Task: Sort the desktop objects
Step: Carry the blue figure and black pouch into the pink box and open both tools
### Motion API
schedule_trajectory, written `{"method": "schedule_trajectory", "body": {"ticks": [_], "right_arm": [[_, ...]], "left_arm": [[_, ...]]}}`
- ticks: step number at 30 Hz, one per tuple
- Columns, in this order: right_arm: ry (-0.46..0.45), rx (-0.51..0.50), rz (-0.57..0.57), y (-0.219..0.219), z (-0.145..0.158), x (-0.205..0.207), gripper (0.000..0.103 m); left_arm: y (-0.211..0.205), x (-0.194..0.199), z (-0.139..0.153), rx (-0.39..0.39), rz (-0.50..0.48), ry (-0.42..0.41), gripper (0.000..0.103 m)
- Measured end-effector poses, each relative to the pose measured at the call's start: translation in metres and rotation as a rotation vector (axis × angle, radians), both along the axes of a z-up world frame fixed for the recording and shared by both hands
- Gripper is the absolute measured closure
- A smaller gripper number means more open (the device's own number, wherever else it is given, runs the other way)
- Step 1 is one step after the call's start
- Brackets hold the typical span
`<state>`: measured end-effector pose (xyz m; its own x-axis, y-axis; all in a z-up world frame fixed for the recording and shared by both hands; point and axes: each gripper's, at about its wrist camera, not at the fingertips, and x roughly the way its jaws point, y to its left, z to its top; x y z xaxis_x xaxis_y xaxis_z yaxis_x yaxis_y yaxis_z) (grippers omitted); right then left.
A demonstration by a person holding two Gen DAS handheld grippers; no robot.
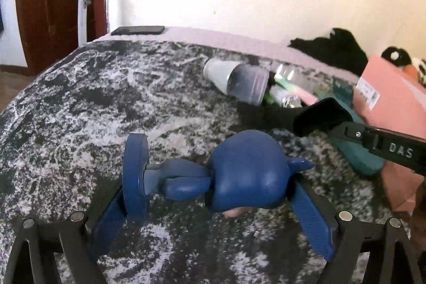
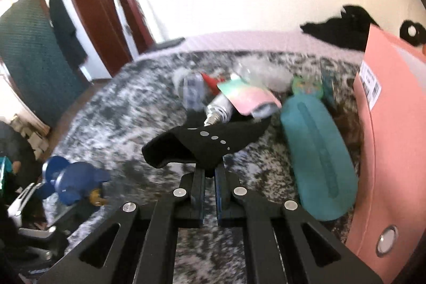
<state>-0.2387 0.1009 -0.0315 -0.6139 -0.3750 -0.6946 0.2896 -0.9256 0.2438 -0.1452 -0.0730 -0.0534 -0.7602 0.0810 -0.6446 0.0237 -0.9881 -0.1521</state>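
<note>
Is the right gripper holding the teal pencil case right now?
No, the right gripper is shut on a black pouch, while the teal pencil case lies apart on the table to its right.

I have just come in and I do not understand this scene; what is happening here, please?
A person is sorting objects on a grey patterned table with two handheld grippers. The left gripper holds a blue figurine lying sideways between its wide jaws. The right gripper is shut on a black pouch. A teal case, a pink box and some bottles wait behind.
</note>
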Motion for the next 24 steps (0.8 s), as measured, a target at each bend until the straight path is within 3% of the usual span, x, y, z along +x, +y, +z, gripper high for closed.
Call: {"method": "schedule_trajectory", "body": {"ticks": [5, 16, 19, 24], "right_arm": [[0.038, -0.048, 0.019, 0.001, 0.024, 0.015, 0.097], [0.213, -0.178, 0.031, 0.021, 0.114, 0.064, 0.097], [0.267, -0.214, 0.038, 0.027, 0.139, 0.081, 0.097], [0.376, -0.291, 0.046, 0.041, 0.185, 0.116, 0.097]], "left_arm": [[-0.003, 0.006, 0.012, 0.020, 0.009, 0.025, 0.009], [-0.005, 0.027, 0.057, 0.086, 0.023, 0.133, 0.009], [-0.003, 0.039, 0.079, 0.104, 0.023, 0.188, 0.009], [0.013, 0.062, 0.119, 0.059, 0.001, 0.309, 0.009]]}}
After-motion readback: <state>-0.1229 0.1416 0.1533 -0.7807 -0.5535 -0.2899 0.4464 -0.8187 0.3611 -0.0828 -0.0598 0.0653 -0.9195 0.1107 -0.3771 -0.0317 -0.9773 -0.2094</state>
